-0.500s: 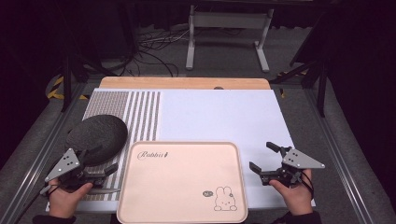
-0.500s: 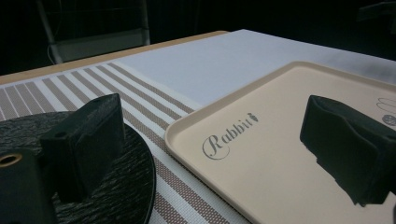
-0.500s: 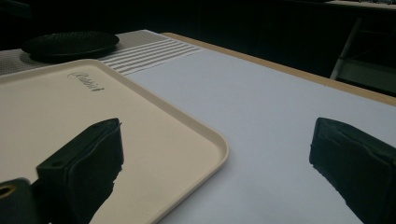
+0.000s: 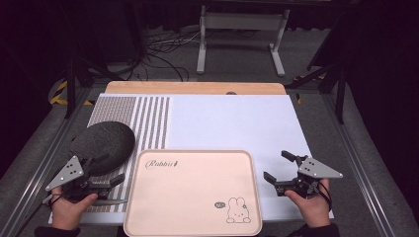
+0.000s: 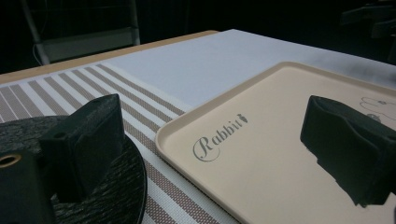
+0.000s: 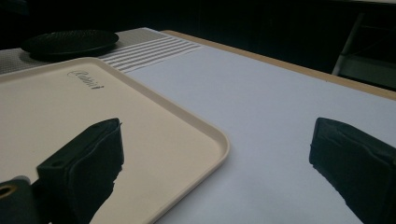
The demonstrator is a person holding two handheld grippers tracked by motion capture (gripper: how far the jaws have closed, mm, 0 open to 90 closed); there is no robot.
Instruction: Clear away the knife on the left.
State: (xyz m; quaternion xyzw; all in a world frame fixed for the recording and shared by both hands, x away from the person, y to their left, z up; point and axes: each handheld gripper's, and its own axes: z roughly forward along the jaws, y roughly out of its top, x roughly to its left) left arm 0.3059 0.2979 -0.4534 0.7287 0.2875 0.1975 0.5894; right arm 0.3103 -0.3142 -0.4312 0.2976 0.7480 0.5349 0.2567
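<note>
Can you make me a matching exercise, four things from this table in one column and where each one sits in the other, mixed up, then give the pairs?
Things:
1. dark plate
2. tray
3. left gripper
4. right gripper

Places:
A. near edge of the table, in the middle, between the two grippers
B. on the white mat, by the tray's right edge
C. on the striped mat, left of the tray
D. by the tray's left edge, just in front of the plate

Pairs: 1-C, 2-A, 3-D, 4-B

The left tool (image 4: 117, 181) sits a touch nearer the tray's (image 4: 148, 207) left rim; the right tool (image 4: 276, 168) and both hands barely shift.
</note>
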